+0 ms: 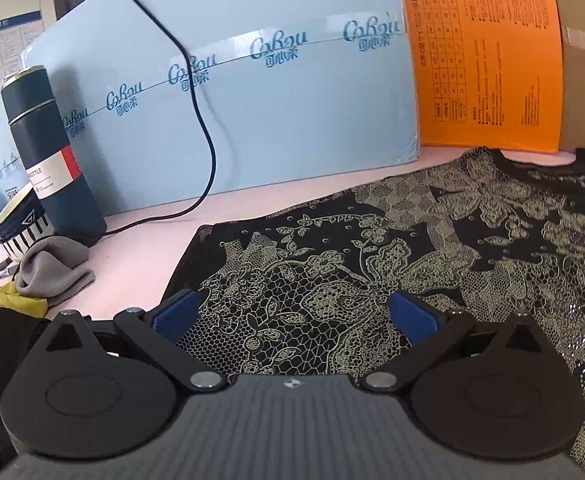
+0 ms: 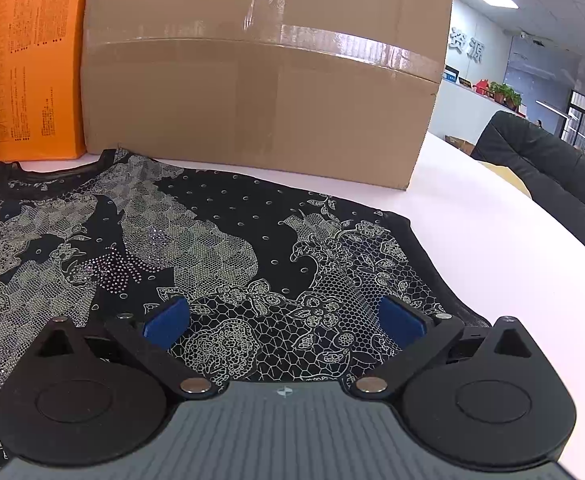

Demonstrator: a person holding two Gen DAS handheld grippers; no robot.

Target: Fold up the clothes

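A black top with a cream lace-flower print (image 1: 372, 248) lies spread flat on the white table, neckline toward the boxes at the back. My left gripper (image 1: 294, 312) is open and hovers over the garment's left part, near its left edge. The same garment shows in the right wrist view (image 2: 212, 248), with its neckline (image 2: 64, 172) at the far left. My right gripper (image 2: 284, 316) is open over the garment's right part, near its right edge. Neither gripper holds any fabric.
A light blue carton (image 1: 252, 100), an orange box (image 1: 488, 52) and a brown cardboard box (image 2: 260, 68) line the back. A dark bottle (image 1: 52, 160), a cup with piano-key print (image 1: 20, 224), a grey cloth (image 1: 52, 272) and a black cable (image 1: 204, 132) sit left. A black chair (image 2: 552, 168) stands right.
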